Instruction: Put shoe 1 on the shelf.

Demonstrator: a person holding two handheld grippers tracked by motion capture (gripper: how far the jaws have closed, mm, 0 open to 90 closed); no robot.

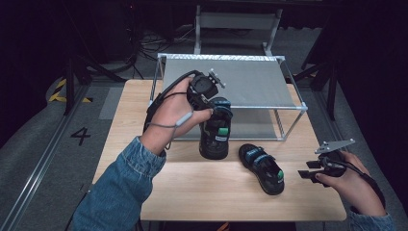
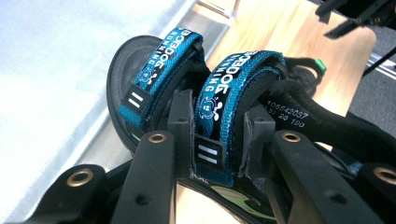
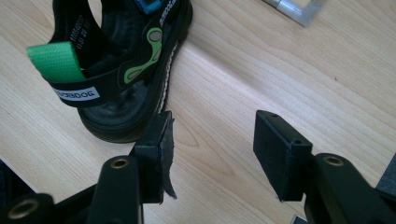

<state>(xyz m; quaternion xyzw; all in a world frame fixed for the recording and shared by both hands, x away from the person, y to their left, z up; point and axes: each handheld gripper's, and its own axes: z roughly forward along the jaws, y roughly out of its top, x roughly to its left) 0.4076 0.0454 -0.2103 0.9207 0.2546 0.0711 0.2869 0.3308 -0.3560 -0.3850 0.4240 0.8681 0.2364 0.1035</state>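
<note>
Sandals come as 2 here. At left, the left gripper (image 2: 217, 140) pinches the rear blue strap (image 2: 219, 100) of the lifted sandal (image 1: 215, 129), held toe-up before the metal rack (image 1: 231, 82); I'd keep that pinch centred while placing it. Right of it, the second sandal (image 1: 262, 167) lies on the table (image 1: 202, 192), the right gripper (image 3: 212, 154) spread, empty, beside its heel.

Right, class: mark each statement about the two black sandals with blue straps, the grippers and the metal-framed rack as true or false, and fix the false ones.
1. The left gripper is shut on a blue strap of the lifted black sandal. True.
2. The right gripper holds the other black sandal. False: its jaws are open and hold nothing.
3. That other sandal lies on the light wooden table. True.
4. Both sandals sit on the metal-framed rack. False: neither does.
</note>
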